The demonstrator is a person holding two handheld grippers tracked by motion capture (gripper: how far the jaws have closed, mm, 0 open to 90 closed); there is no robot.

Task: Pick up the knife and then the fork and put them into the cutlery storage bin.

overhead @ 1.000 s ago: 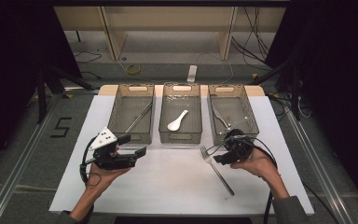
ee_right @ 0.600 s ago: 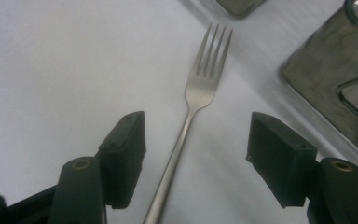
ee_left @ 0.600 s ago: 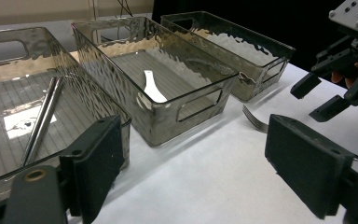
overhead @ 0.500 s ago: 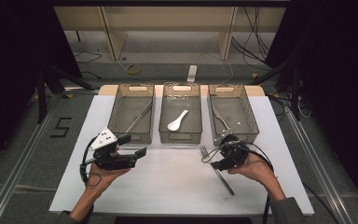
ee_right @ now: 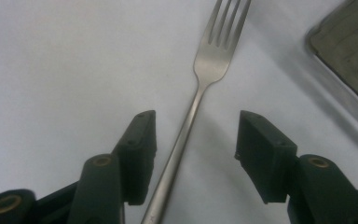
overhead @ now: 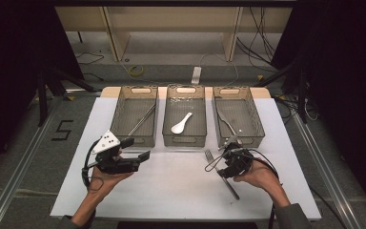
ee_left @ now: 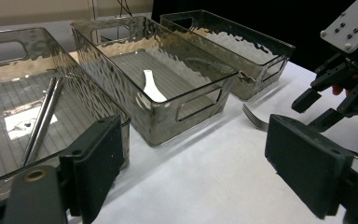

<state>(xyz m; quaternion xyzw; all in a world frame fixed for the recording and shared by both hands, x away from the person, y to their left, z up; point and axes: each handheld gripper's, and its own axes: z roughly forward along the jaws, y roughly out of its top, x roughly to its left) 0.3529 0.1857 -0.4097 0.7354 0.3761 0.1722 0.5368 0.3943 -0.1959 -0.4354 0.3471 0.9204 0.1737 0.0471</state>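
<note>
Your right gripper [ee_right: 193,154]: black two-jaw tool, jaws parted, set low over the white table sheet [overhead: 181,191], one jaw on each side of the handle of the plain steel fork [ee_right: 200,93]; neither pad touches it. The fork lies flat, tines pointing toward the far side, just near of the right smoked-clear plastic bin [overhead: 236,117]. That bin's near wall stands close beyond the tines; bare sheet opens to the left and near side.

Your left gripper [overhead: 124,160]: black two-jaw tool with grey three-cornered plate, jaws wide apart, nothing between them, held above the sheet just near of the left smoked-clear plastic bin [overhead: 136,117], which holds metal chopsticks [overhead: 142,120].

Middle smoked-clear plastic bin [overhead: 185,119]: one white ceramic spoon [overhead: 181,124]. Right bin: a steel utensil [overhead: 225,121], kind unclear. The three bins sit side by side along the far edge, with narrow gaps between.
</note>
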